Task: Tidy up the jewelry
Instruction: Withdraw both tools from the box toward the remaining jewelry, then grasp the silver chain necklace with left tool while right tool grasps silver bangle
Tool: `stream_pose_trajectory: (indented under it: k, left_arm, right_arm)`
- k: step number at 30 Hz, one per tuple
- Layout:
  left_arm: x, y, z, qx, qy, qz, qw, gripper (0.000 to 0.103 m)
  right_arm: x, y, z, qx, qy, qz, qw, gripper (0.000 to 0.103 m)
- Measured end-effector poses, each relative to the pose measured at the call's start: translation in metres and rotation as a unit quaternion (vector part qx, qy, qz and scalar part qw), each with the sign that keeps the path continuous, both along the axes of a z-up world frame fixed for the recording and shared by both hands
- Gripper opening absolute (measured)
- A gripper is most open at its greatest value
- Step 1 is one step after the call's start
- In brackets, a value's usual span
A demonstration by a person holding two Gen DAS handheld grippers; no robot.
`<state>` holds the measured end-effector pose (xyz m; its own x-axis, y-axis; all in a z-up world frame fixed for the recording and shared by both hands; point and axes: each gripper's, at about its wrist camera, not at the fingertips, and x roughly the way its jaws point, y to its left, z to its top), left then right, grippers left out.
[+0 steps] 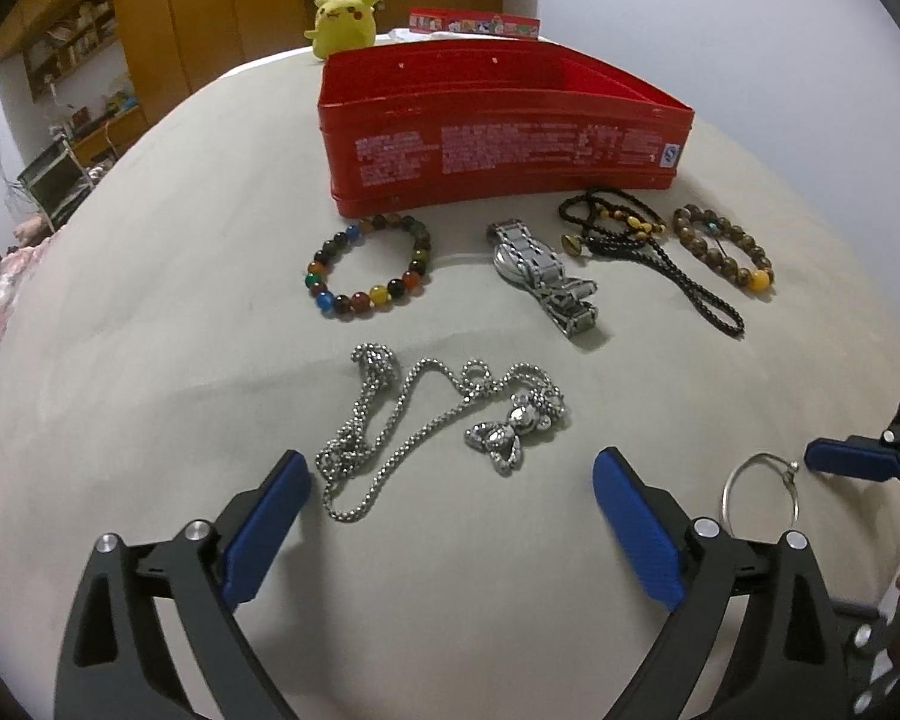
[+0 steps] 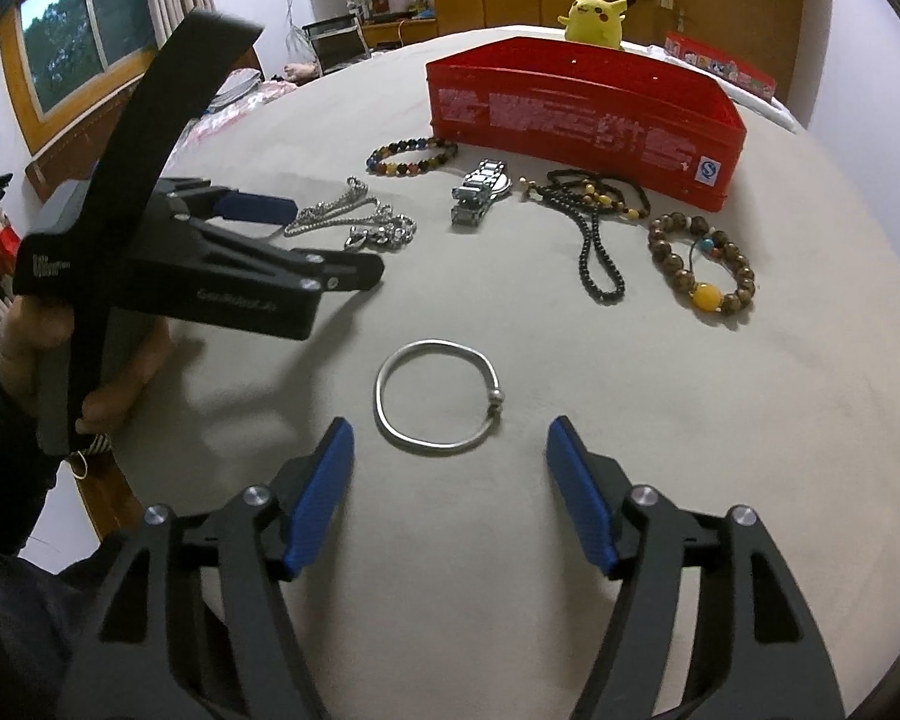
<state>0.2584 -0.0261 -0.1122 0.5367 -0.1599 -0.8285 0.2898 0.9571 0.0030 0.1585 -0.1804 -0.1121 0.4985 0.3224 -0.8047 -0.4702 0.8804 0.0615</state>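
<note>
My left gripper is open and empty, just short of a silver chain necklace with a bear pendant. My right gripper is open and empty, just short of a thin silver bangle. An open red tin box stands at the back. In front of it lie a multicoloured bead bracelet, a steel watch, a black bead necklace and a brown bead bracelet. The left gripper also shows in the right wrist view, beside the chain.
A yellow plush toy and a red printed carton sit behind the box. The grey table has its left edge near the hand that holds the left gripper. Shelves and a window lie beyond.
</note>
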Motion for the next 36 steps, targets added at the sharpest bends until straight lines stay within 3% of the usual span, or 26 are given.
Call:
stream_pose_trajectory:
  k: [3, 6, 9, 11, 14, 20, 22, 24, 25, 26, 27, 28, 31, 36]
  left_arm:
    - [0.002, 0.001, 0.0, -0.001, 0.001, 0.009, 1.0, 0.093]
    - [0.004, 0.006, 0.003, 0.0, -0.002, 0.021, 0.9998, 0.08]
    - [0.007, 0.012, 0.006, -0.003, -0.004, 0.031, 0.9995, 0.06]
    - [0.007, 0.016, 0.007, -0.007, -0.007, 0.035, 0.9993, 0.041]
    - [0.007, 0.023, 0.008, -0.015, -0.009, 0.039, 0.9991, 0.026]
    - [0.001, 0.029, 0.008, -0.017, -0.012, 0.035, 0.9992, 0.014]
    - [-0.002, 0.028, 0.008, -0.017, -0.013, 0.029, 0.9993, 0.013]
    - [-0.004, 0.026, 0.009, -0.014, -0.014, 0.02, 0.9996, 0.014]
    - [-0.006, 0.025, 0.01, -0.012, -0.016, 0.016, 0.9997, 0.024]
    - [-0.007, 0.024, 0.013, -0.011, -0.021, 0.015, 0.9996, 0.037]
    - [-0.007, 0.023, 0.014, -0.011, -0.025, 0.016, 0.9995, 0.07]
    - [-0.008, 0.022, 0.017, -0.011, -0.032, 0.015, 0.9993, 0.089]
    - [-0.004, 0.017, 0.017, -0.016, -0.03, 0.009, 0.9994, 0.092]
    - [0.011, 0.002, -0.001, 0.009, -0.008, 0.023, 0.9997, 0.092]
  right_arm:
    - [0.001, 0.004, -0.002, -0.013, -0.01, 0.005, 1.0, 0.071]
    - [0.006, 0.007, -0.003, -0.018, -0.014, 0.007, 1.0, 0.071]
    - [0.01, 0.008, -0.004, -0.021, -0.016, 0.008, 1.0, 0.071]
    - [0.013, 0.008, -0.005, -0.022, -0.018, 0.008, 1.0, 0.07]
    - [0.019, 0.005, -0.006, -0.017, -0.018, 0.006, 1.0, 0.068]
    - [0.03, -0.002, -0.005, -0.013, -0.019, -0.003, 1.0, 0.046]
    - [0.034, -0.004, -0.005, -0.009, -0.014, -0.004, 1.0, 0.046]
    - [0.035, -0.004, -0.004, -0.012, -0.015, -0.001, 1.0, 0.046]
    - [0.035, -0.004, -0.004, -0.014, -0.017, -0.002, 1.0, 0.046]
    - [0.036, -0.005, -0.004, -0.014, -0.017, -0.002, 1.0, 0.046]
    - [0.037, -0.006, -0.004, -0.015, -0.018, -0.004, 1.0, 0.046]
    - [0.038, -0.007, -0.004, -0.016, -0.018, -0.008, 1.0, 0.046]
    - [0.041, -0.012, -0.004, -0.013, -0.016, -0.014, 1.0, 0.046]
    - [0.041, -0.013, -0.004, -0.012, -0.017, -0.009, 1.0, 0.046]
